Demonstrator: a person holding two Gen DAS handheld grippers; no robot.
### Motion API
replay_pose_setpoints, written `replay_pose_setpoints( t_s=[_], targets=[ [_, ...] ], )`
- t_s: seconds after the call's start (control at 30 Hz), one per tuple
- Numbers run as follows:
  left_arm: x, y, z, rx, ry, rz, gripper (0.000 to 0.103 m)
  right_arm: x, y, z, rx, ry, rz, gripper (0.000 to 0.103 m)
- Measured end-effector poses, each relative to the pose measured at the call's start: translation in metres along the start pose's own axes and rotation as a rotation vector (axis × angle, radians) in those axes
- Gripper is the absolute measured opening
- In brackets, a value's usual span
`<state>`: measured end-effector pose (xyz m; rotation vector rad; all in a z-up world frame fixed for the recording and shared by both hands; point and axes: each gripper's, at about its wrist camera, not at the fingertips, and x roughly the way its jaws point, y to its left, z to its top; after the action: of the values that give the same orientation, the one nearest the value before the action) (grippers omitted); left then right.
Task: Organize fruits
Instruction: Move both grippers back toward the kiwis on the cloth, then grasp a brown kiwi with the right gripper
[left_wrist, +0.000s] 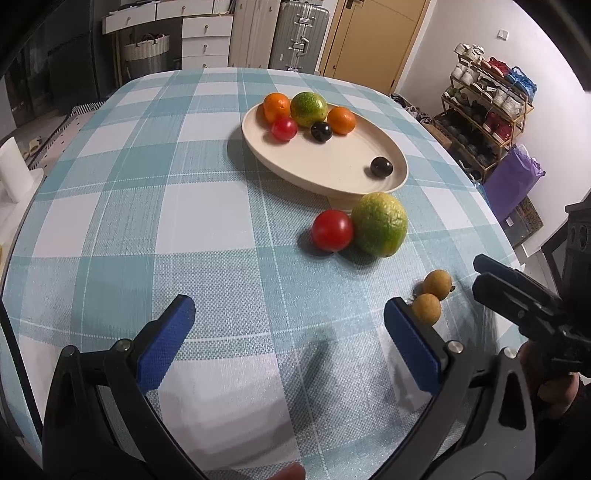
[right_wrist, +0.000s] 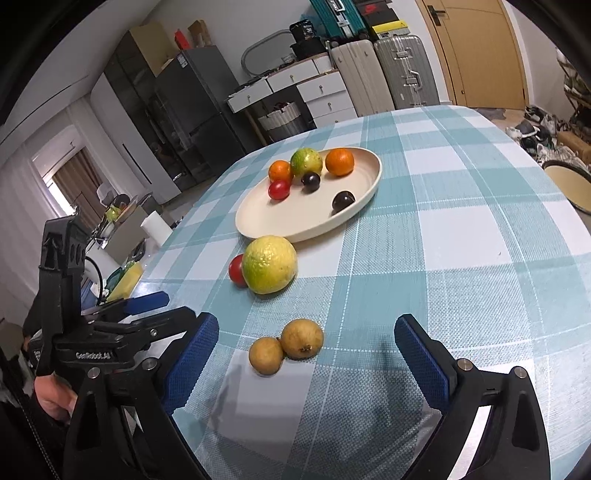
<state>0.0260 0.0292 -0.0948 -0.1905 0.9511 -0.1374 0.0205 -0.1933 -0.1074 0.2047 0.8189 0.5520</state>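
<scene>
A cream oval plate (left_wrist: 325, 173) (right_wrist: 258, 221) on the checked table holds two oranges, a green citrus (left_wrist: 308, 109), a small tomato and two dark plums. On the cloth near the plate lie a red tomato (left_wrist: 331, 230) (right_wrist: 236, 271) and a large green-yellow citrus (left_wrist: 380, 224) (right_wrist: 269, 264), touching. Two small brown longans (left_wrist: 430, 297) (right_wrist: 286, 345) lie nearer. My left gripper (left_wrist: 288, 325) is open and empty, its right pad beside a longan. My right gripper (right_wrist: 306, 350) is open and empty, with the longans between its fingers. It also shows in the left wrist view (left_wrist: 487, 275).
The table's edge curves close on the right in the left wrist view. A shoe rack (left_wrist: 484, 110) and purple bag stand beyond it. Suitcases, drawers and a door line the far wall. A paper roll (right_wrist: 155, 225) stands left of the table.
</scene>
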Motion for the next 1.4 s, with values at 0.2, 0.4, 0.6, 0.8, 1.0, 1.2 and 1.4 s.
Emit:
replay_pose_setpoints(
  t_s=[0.2, 0.4, 0.6, 0.8, 1.0, 1.2, 1.4],
  targets=[
    [0.005, 0.002, -0.002, -0.007, 0.019, -0.005, 0.102, 0.005, 0.004, -0.003, -0.017, 0.002, -0.008, 0.09],
    [0.009, 0.001, -0.002, -0.003, 0.027, -0.009, 0.102, 0.011, 0.01, -0.006, -0.055, 0.019, -0.031, 0.073],
    [0.011, 0.0, -0.003, -0.002, 0.037, -0.011, 0.102, 0.019, 0.006, -0.007, -0.025, 0.055, -0.018, 0.054],
    [0.012, -0.001, -0.003, 0.002, 0.039, -0.011, 0.102, 0.022, 0.003, -0.008, -0.002, 0.073, 0.016, 0.036],
    [0.011, -0.007, -0.003, 0.019, 0.038, -0.015, 0.102, 0.021, 0.003, -0.009, -0.009, 0.077, 0.027, 0.028],
    [0.009, -0.018, -0.002, 0.05, 0.033, -0.039, 0.102, 0.015, -0.002, -0.007, 0.007, 0.048, 0.023, 0.028],
    [0.012, -0.036, -0.001, 0.092, 0.042, -0.078, 0.102, 0.006, -0.012, -0.003, 0.021, 0.021, 0.019, 0.028]
  ],
)
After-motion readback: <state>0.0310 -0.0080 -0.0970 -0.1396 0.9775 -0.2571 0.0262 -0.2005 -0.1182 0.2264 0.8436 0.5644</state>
